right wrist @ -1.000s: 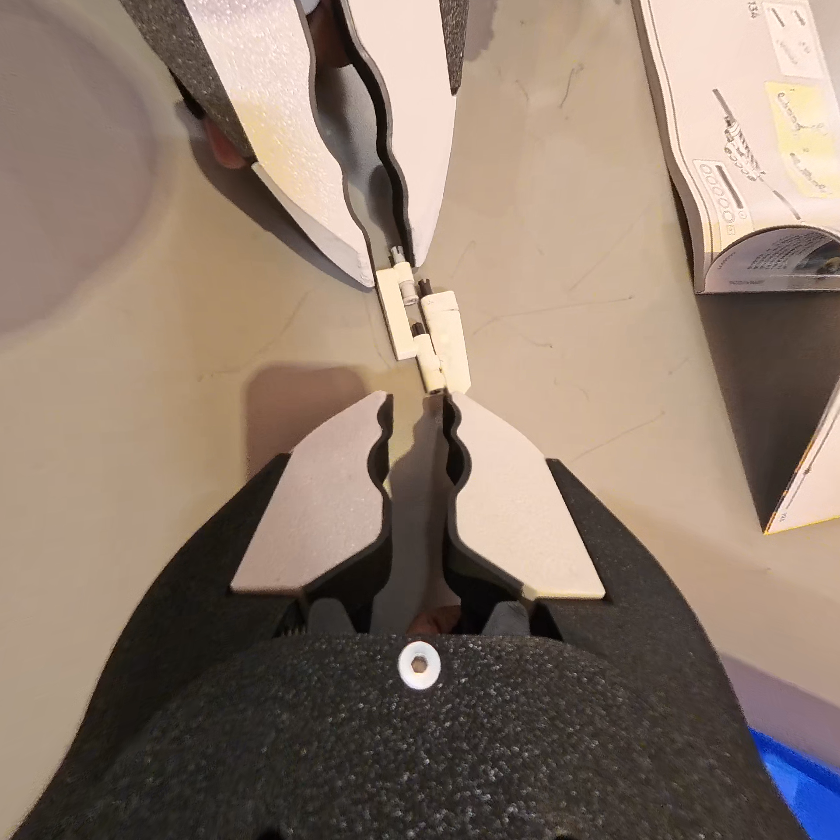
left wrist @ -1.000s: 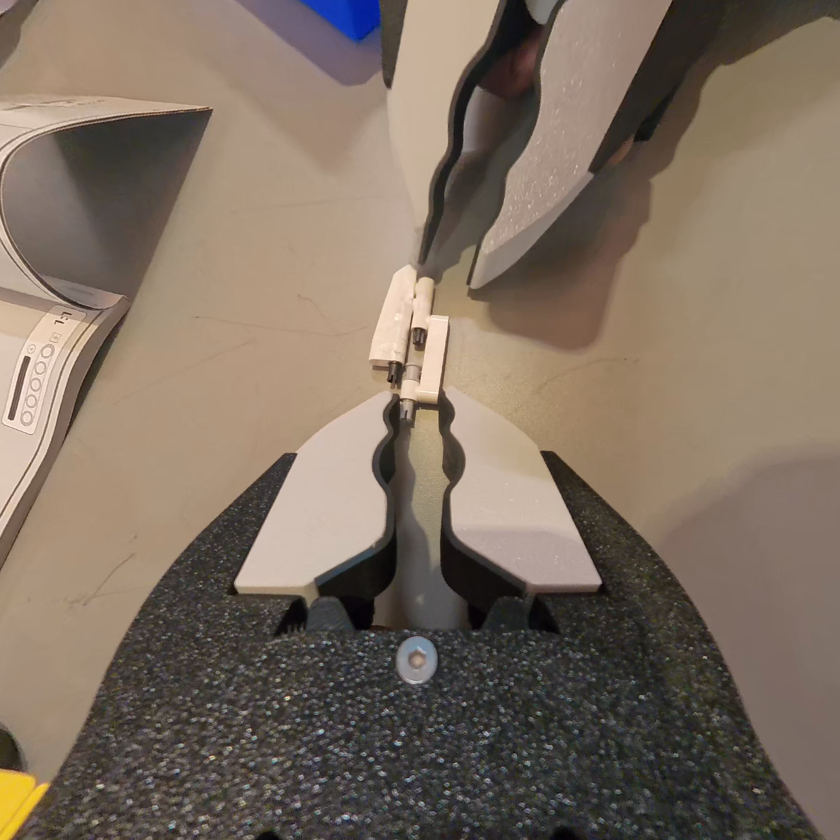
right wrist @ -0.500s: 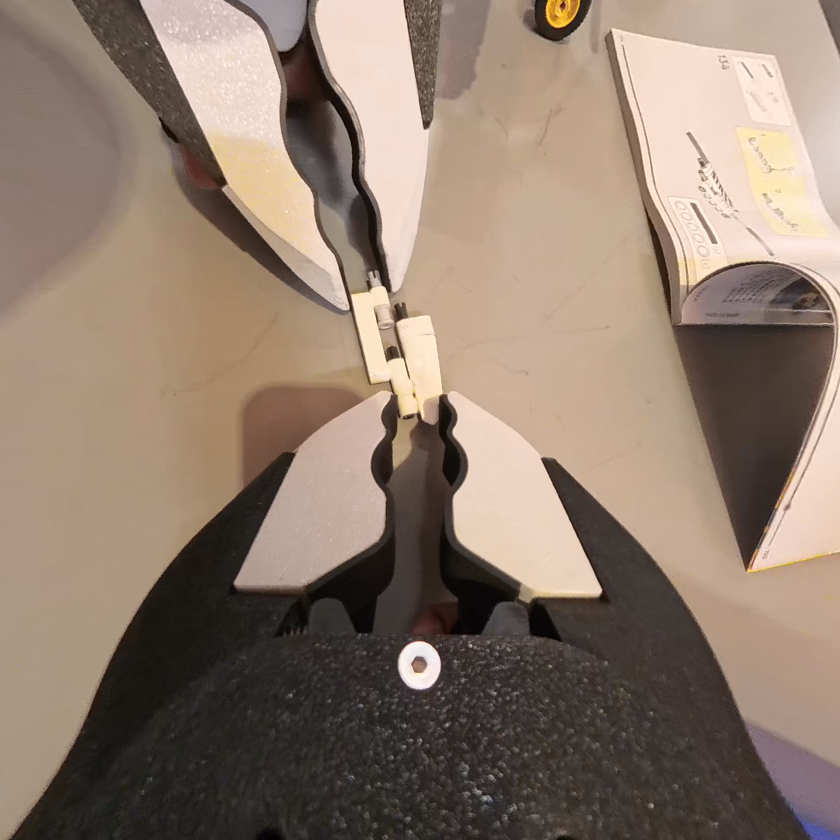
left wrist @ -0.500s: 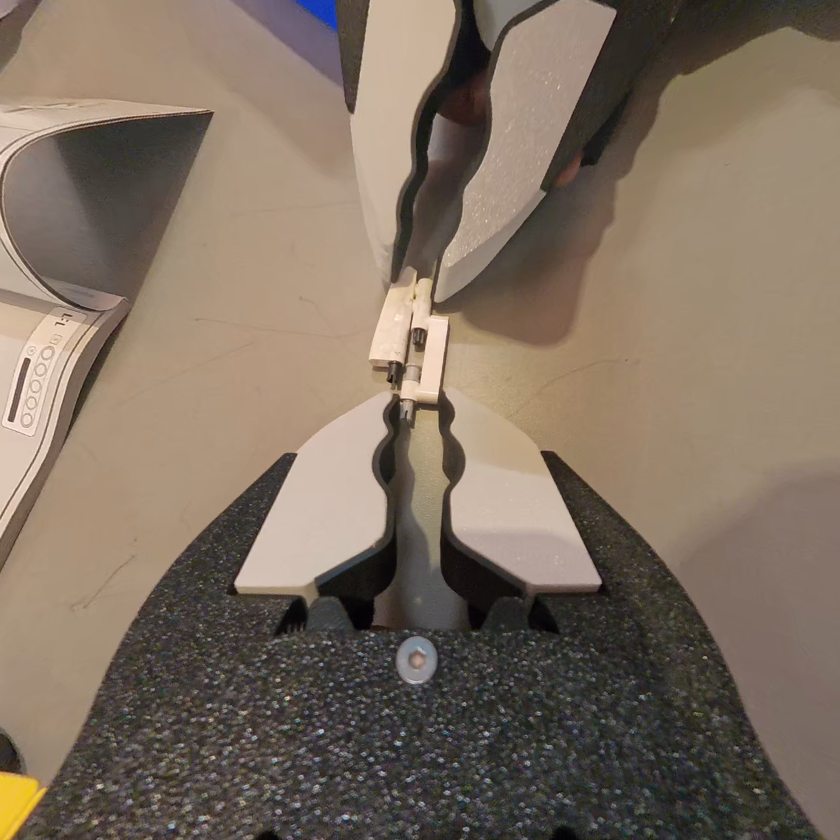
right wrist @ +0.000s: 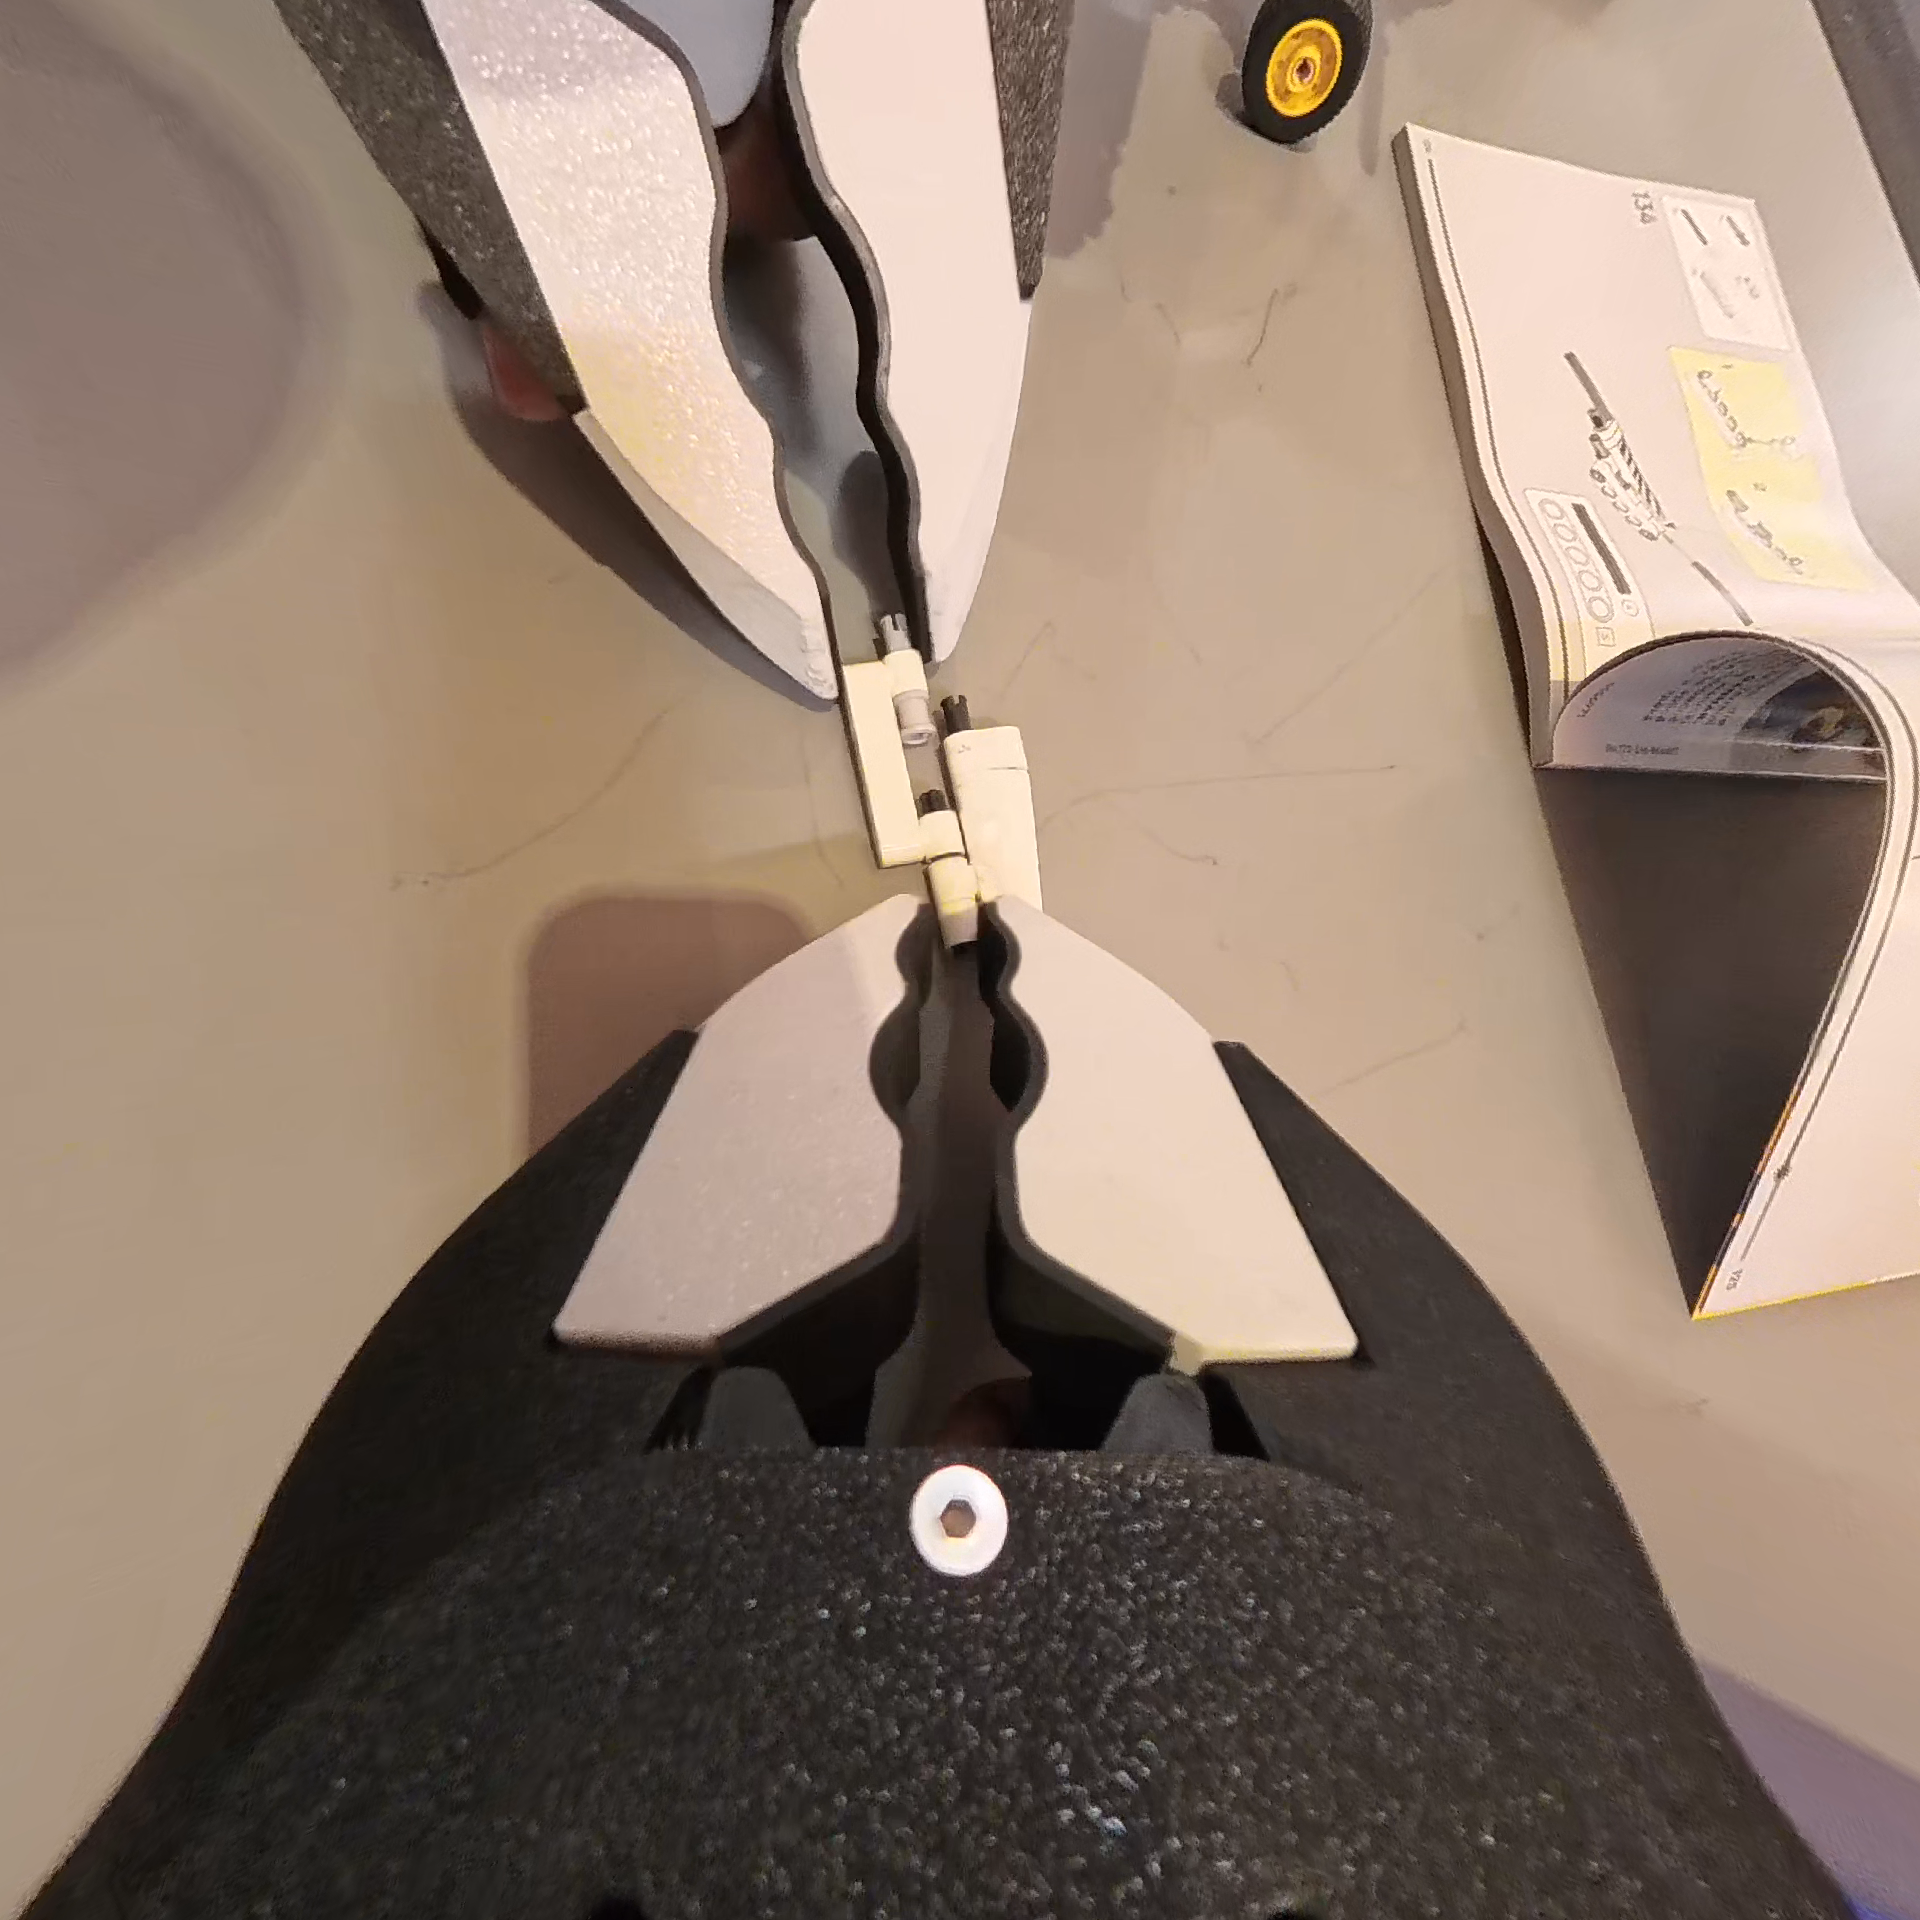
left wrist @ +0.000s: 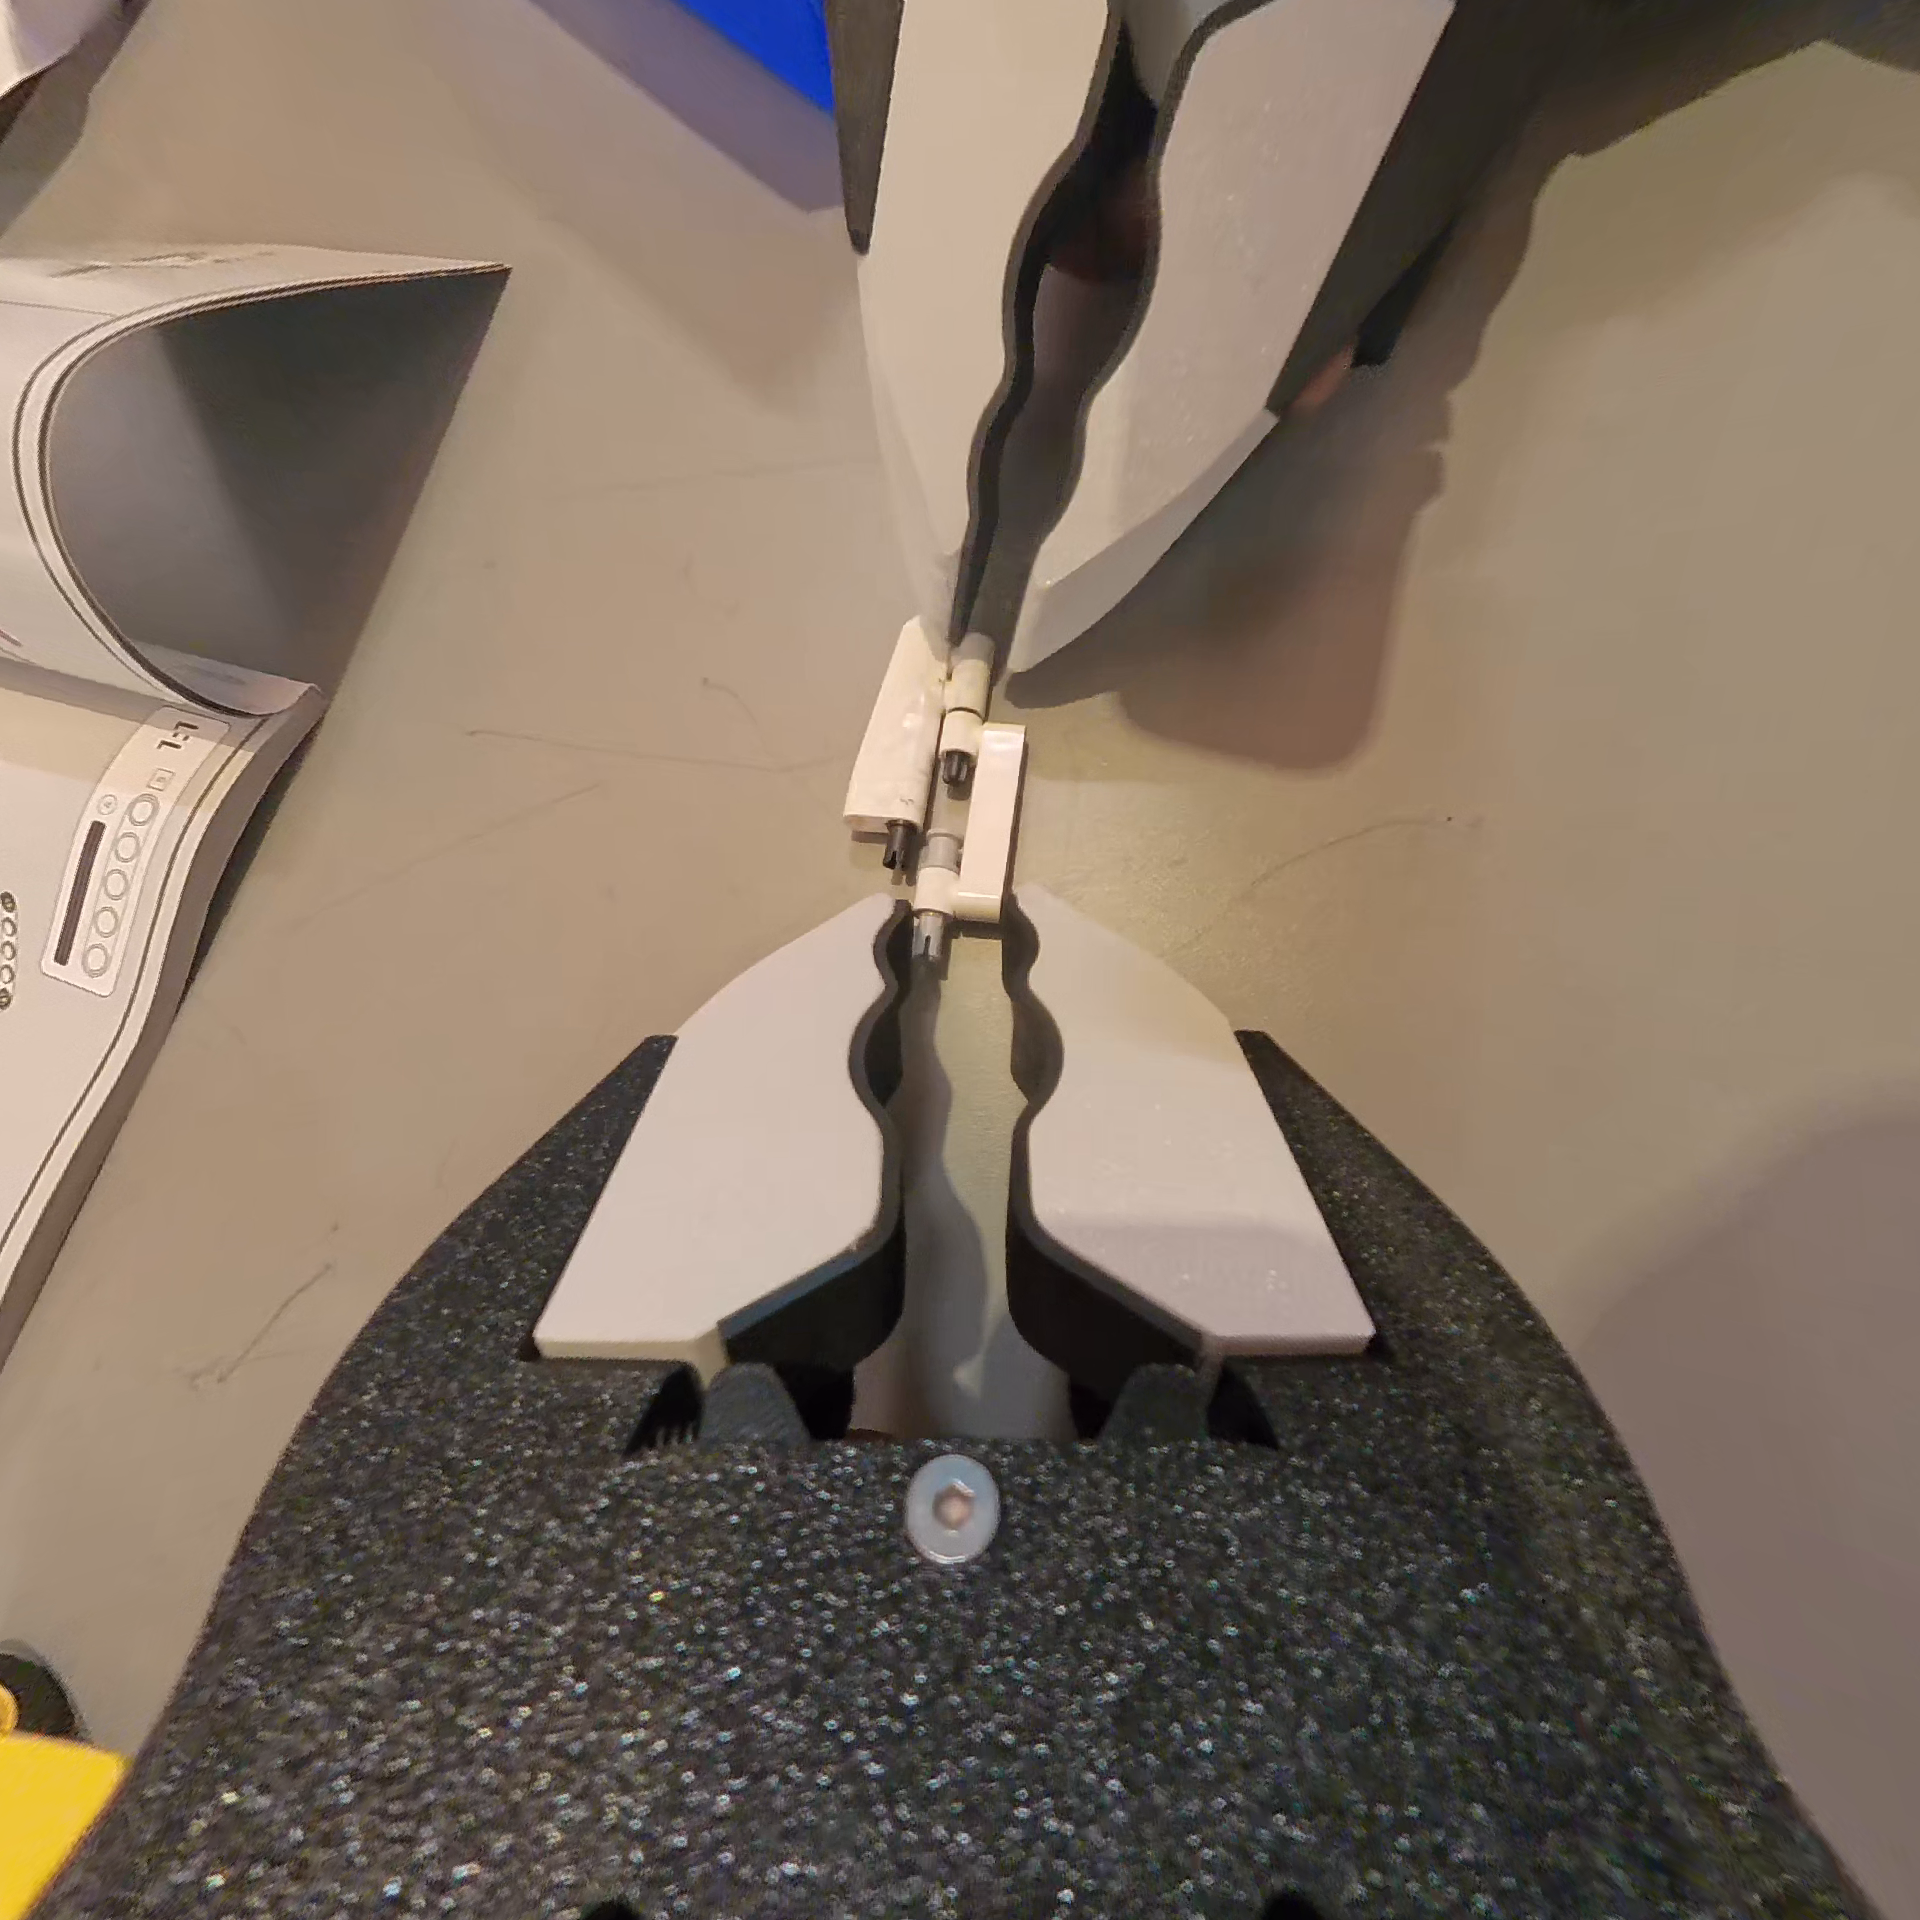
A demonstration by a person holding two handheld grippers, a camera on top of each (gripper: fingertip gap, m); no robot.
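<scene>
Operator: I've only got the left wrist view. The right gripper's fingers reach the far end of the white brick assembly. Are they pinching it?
Observer: Yes. In the right wrist view, the right gripper has both fingertips against the white sleeve at that end of the white brick assembly. I see no gap.
Operator: What lies behind my left gripper?
Observer: A black wheel with a yellow hub sits on the table, beyond the left gripper.
Operator: Is there anything on the booklet that I miss?
Observer: The booklet has a pale yellow patch on its open page.
</scene>
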